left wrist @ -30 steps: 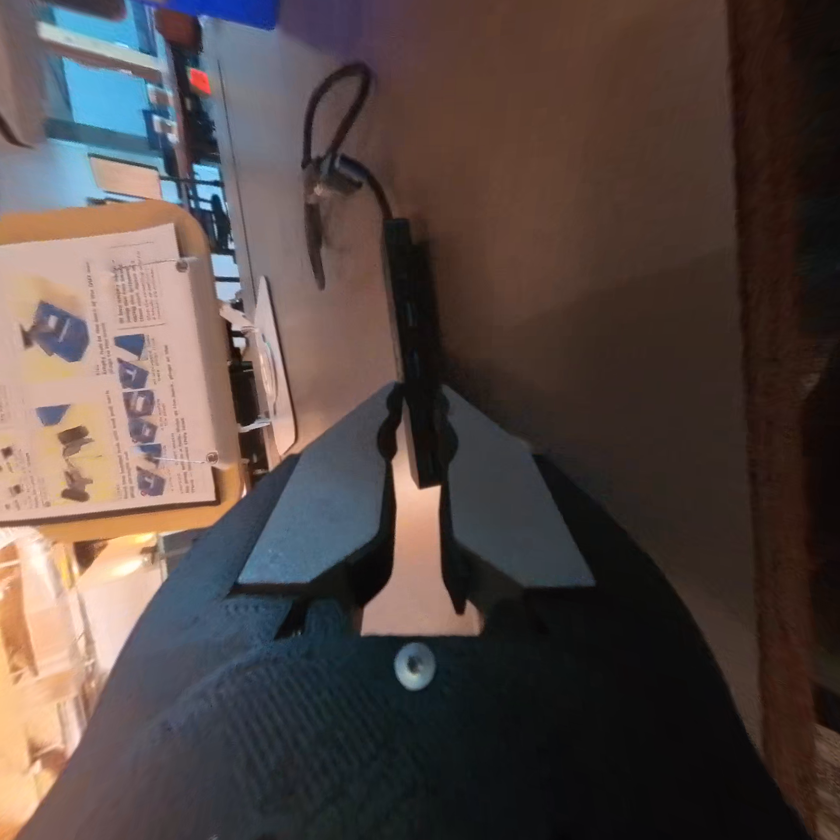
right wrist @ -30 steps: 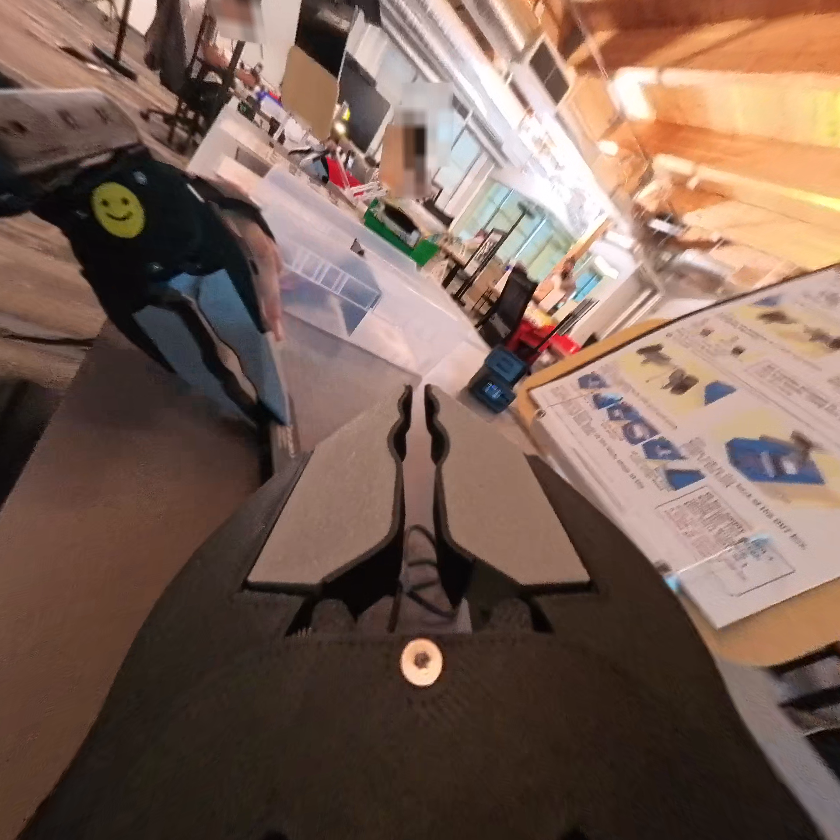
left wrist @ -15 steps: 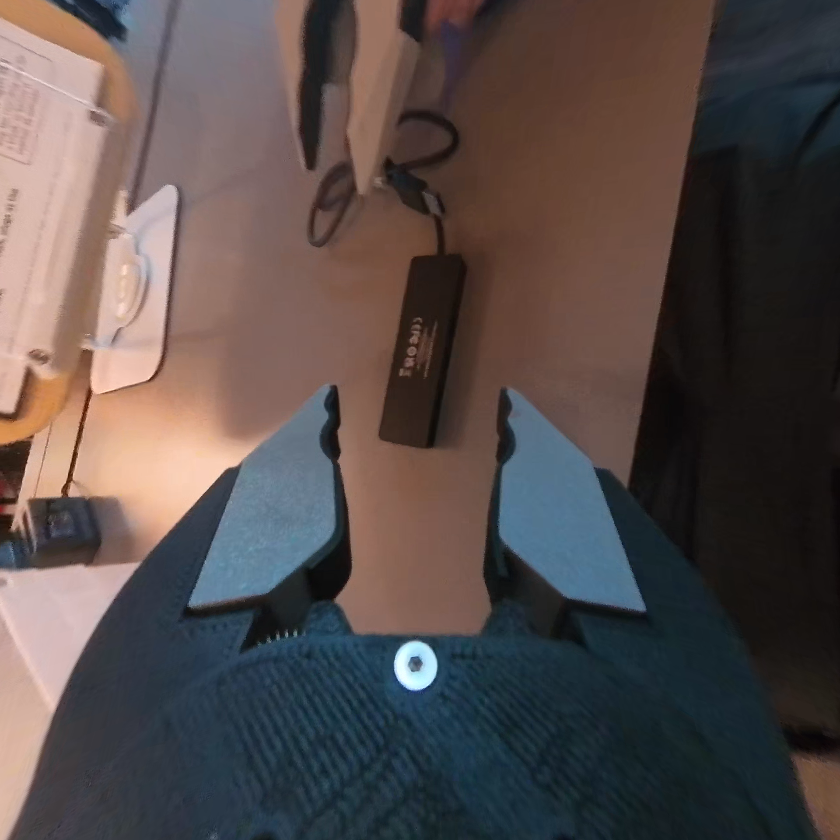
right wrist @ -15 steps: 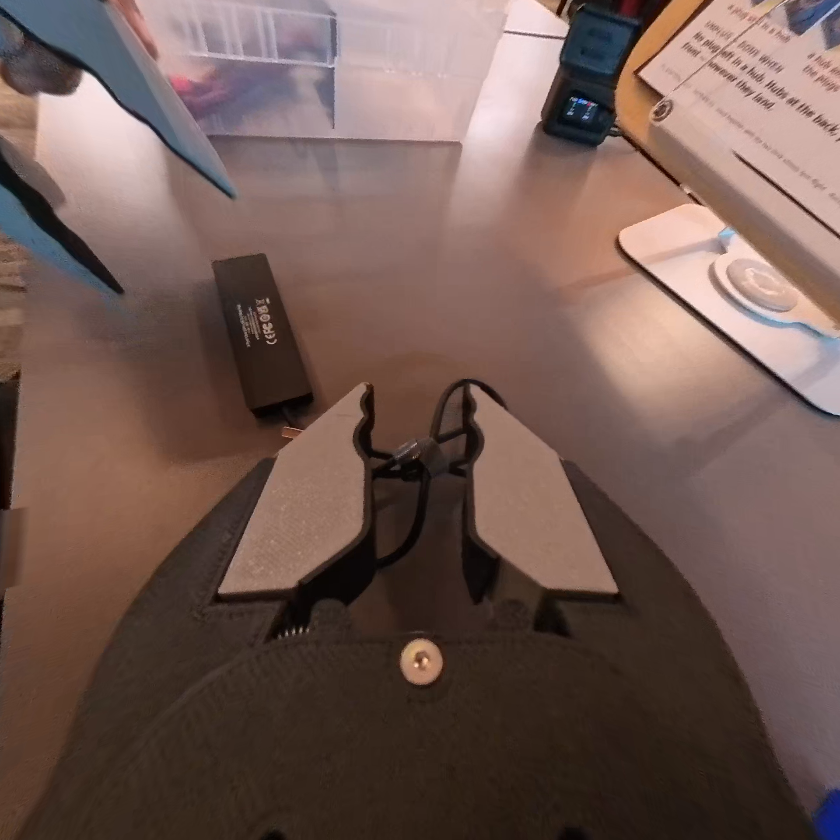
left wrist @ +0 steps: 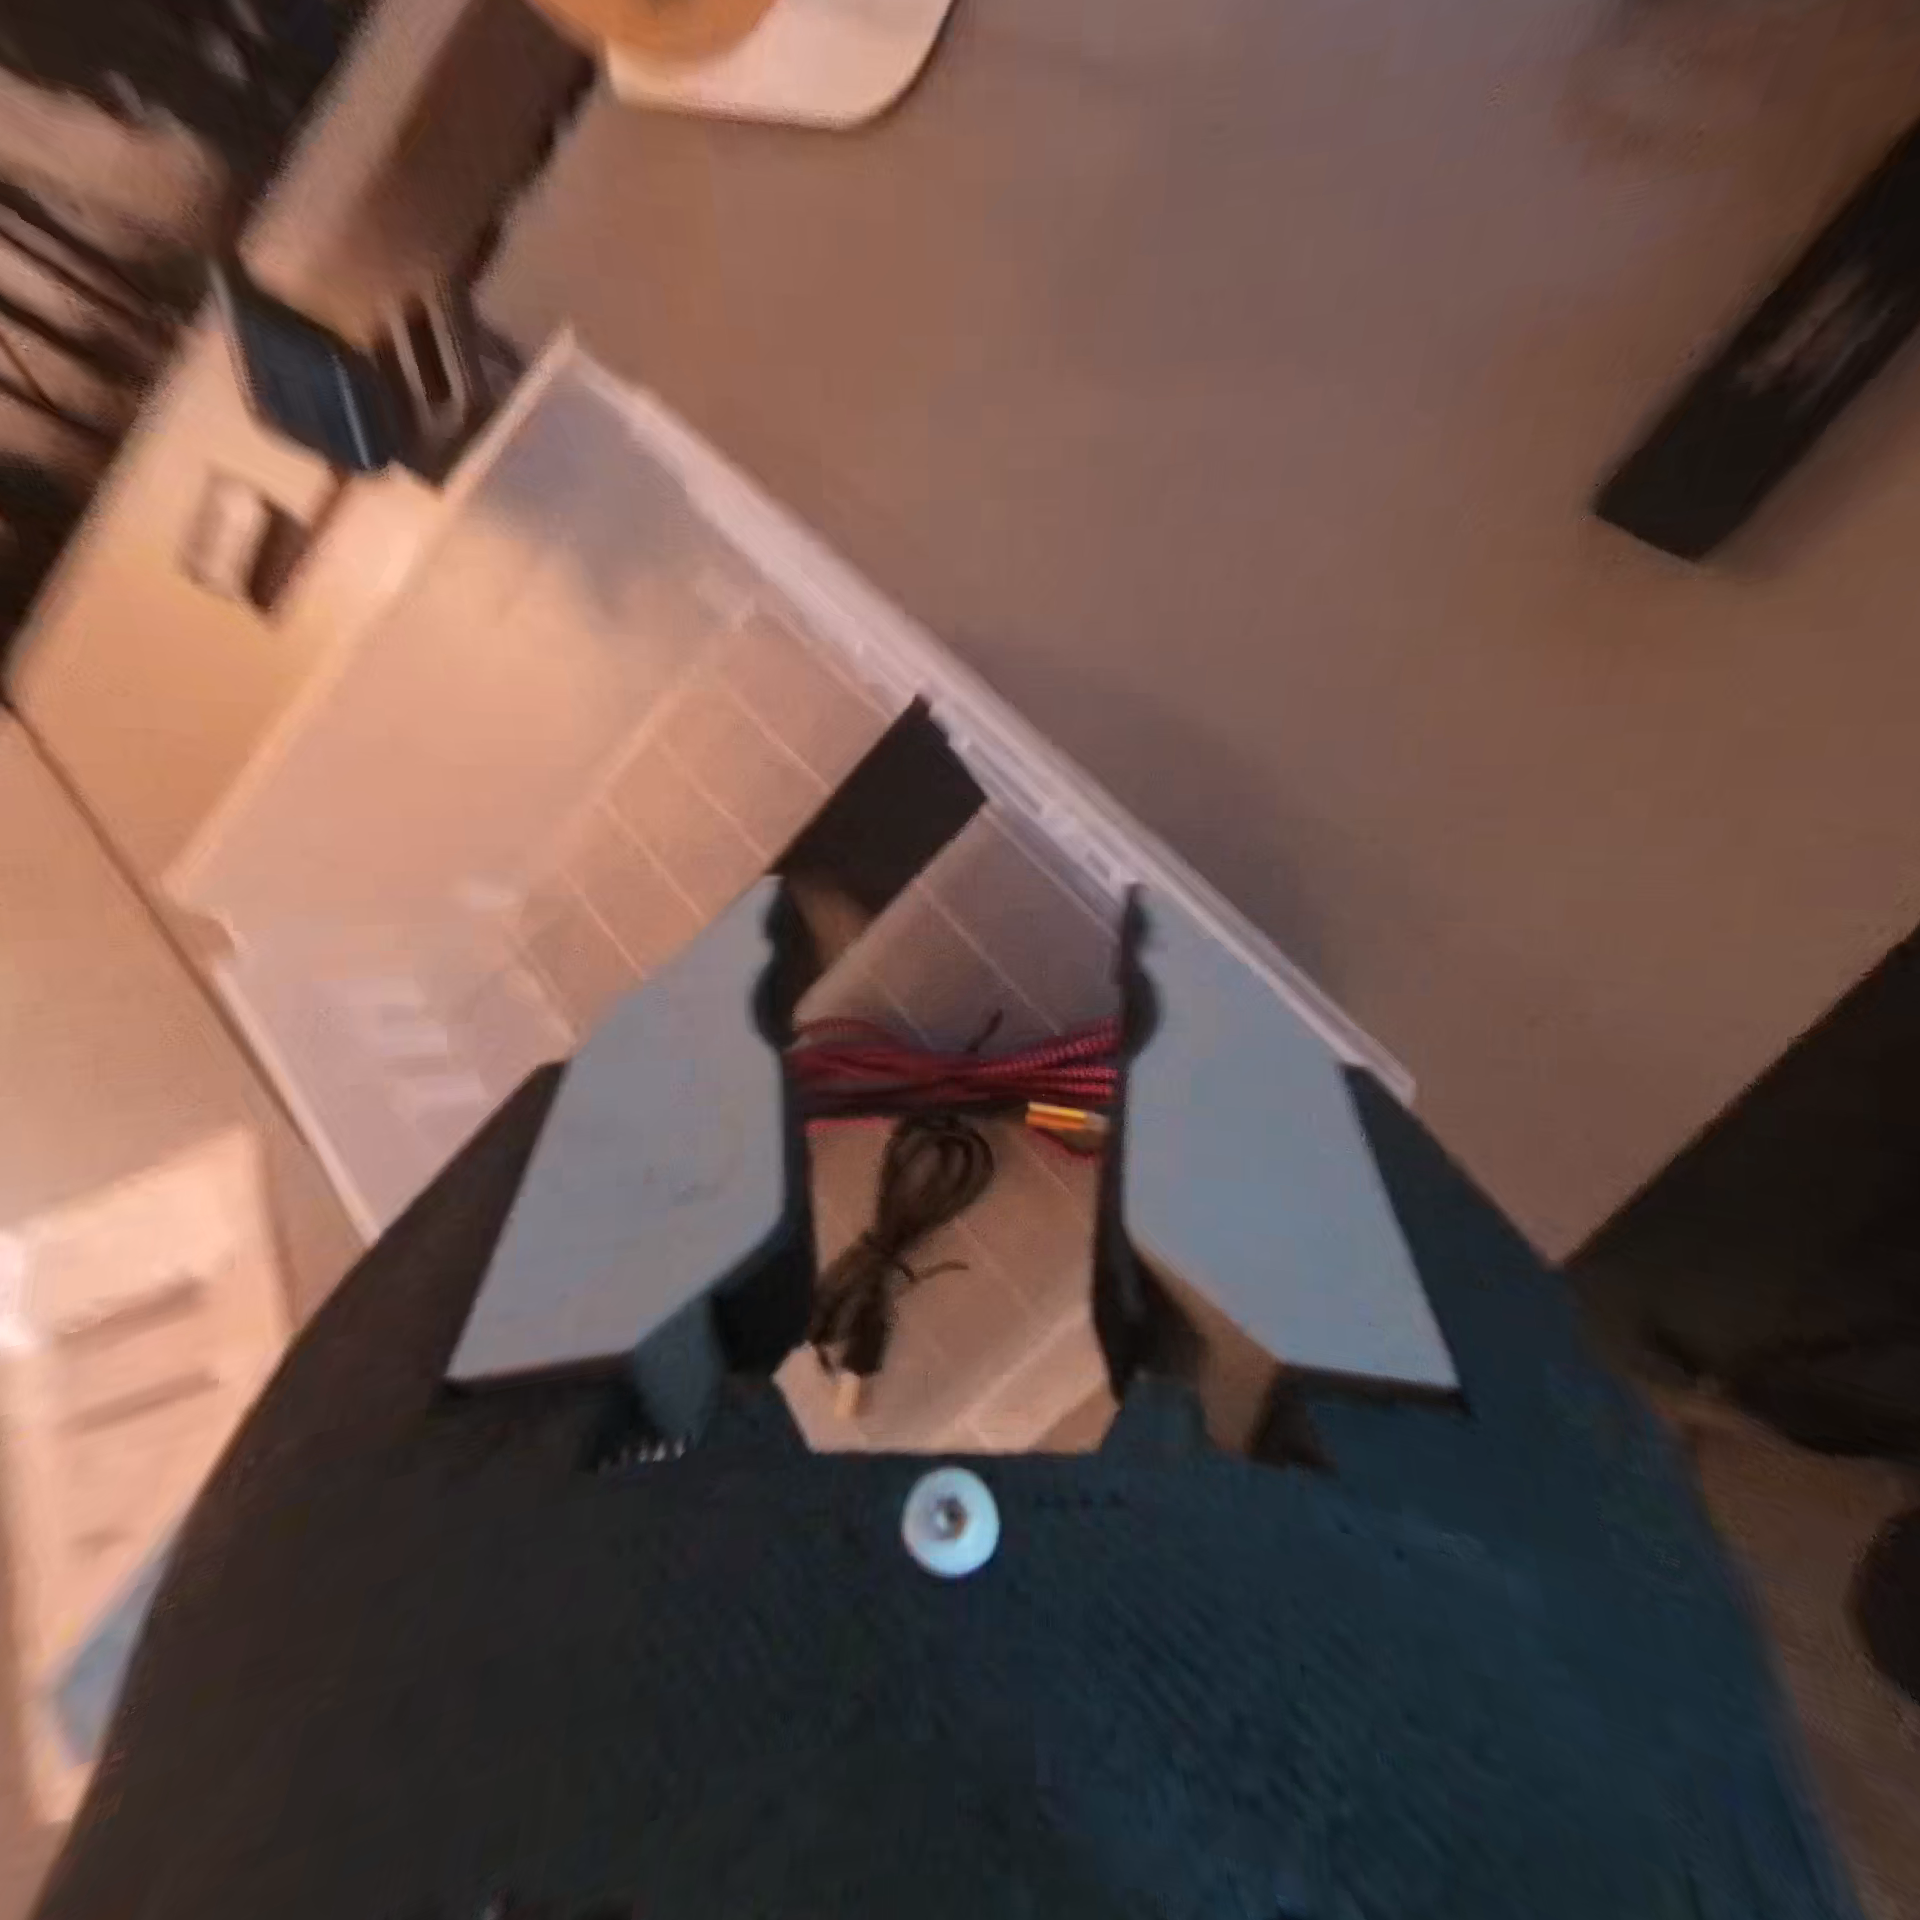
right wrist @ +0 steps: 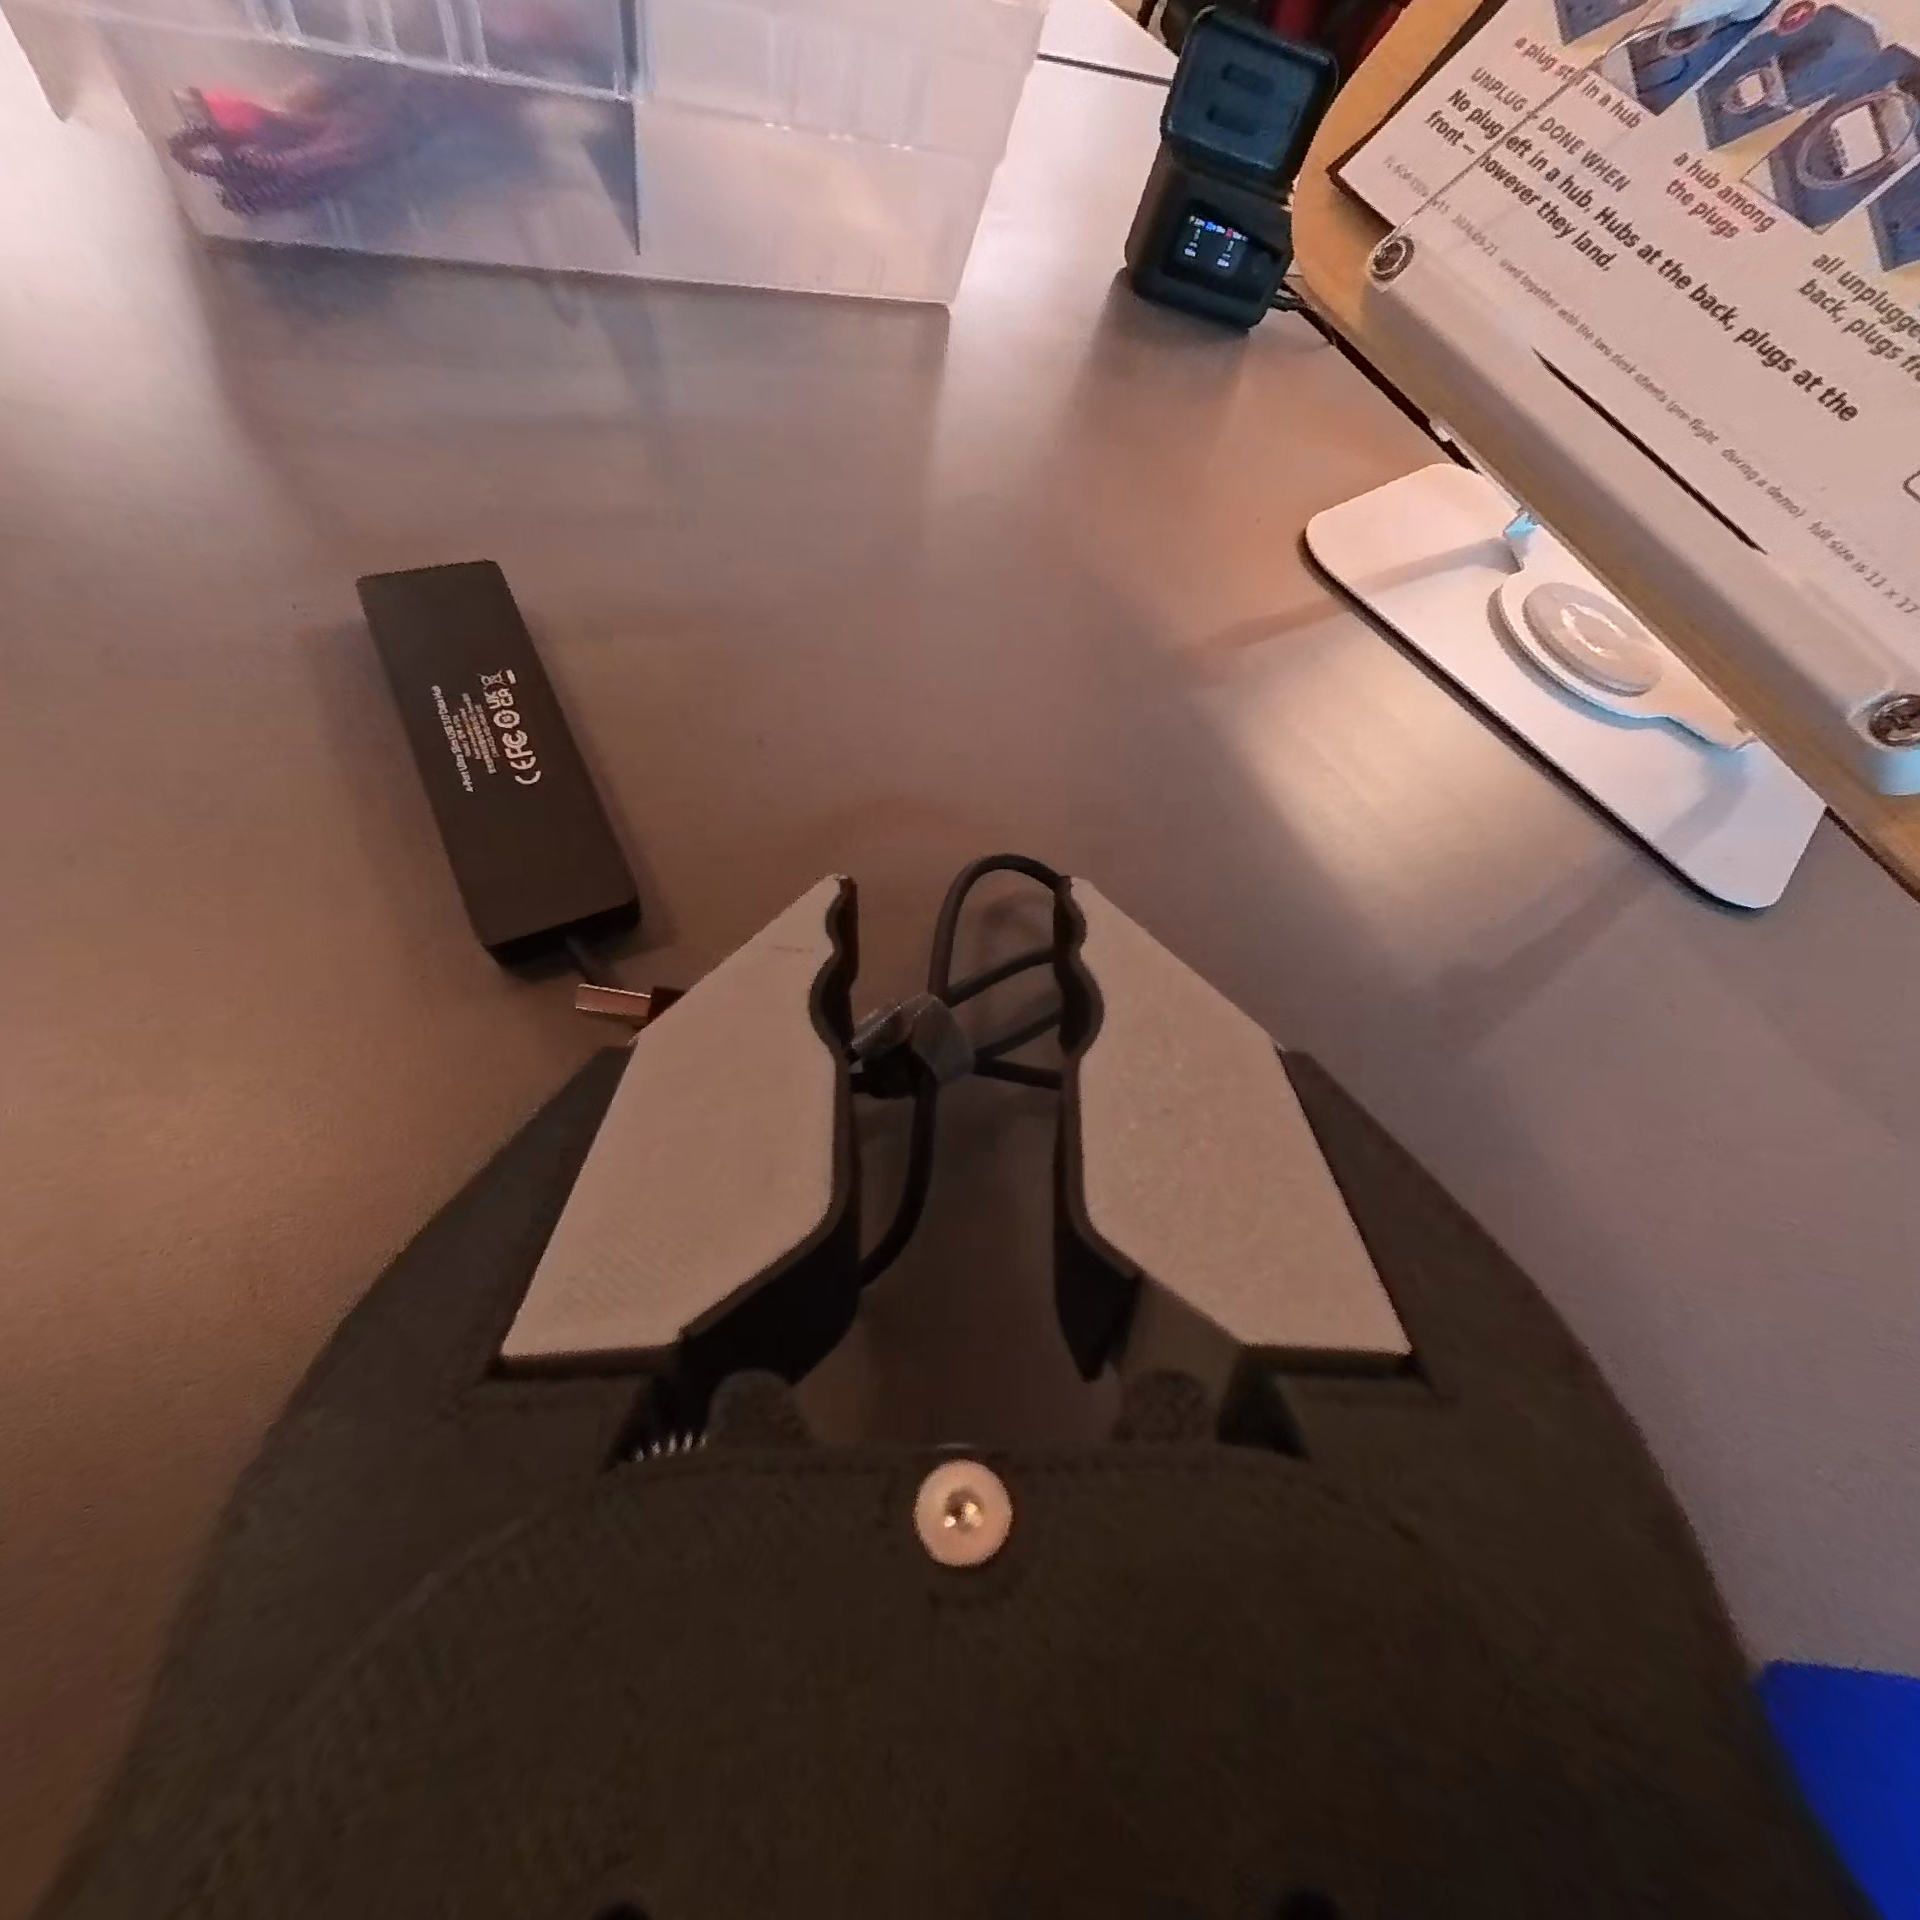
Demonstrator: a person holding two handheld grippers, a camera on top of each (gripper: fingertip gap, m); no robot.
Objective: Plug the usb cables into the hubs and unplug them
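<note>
Table (right wrist: pixel 935 540): a grey top is seen under both grippers; it carries everything named here.
Clear box (left wrist: pixel 582 727): it is found directly below and ahead of the left gripper. Half a second ago the hub was in that place, so the left gripper has been swung away to the box.
Hub (right wrist: pixel 494 764): the black hub is laid flat, ahead and to the left of the right gripper. A second ago it was clamped by the left gripper; now it is released, with no cable seen plugged in.
Left gripper (left wrist: pixel 951 935): the jaws are held wide apart and nothing is gripped.
Right gripper (right wrist: pixel 956 904): the jaws are apart and only loosely around the hub's own black cable (right wrist: pixel 977 966), which rests on the table between them.
Cables in box: a red bundle (left wrist: pixel 956 1065) and a black bundle (left wrist: pixel 914 1216) are seen between the left fingers, lower down.
Meaning: a new cable is probably to be fetched for plugging.
</note>
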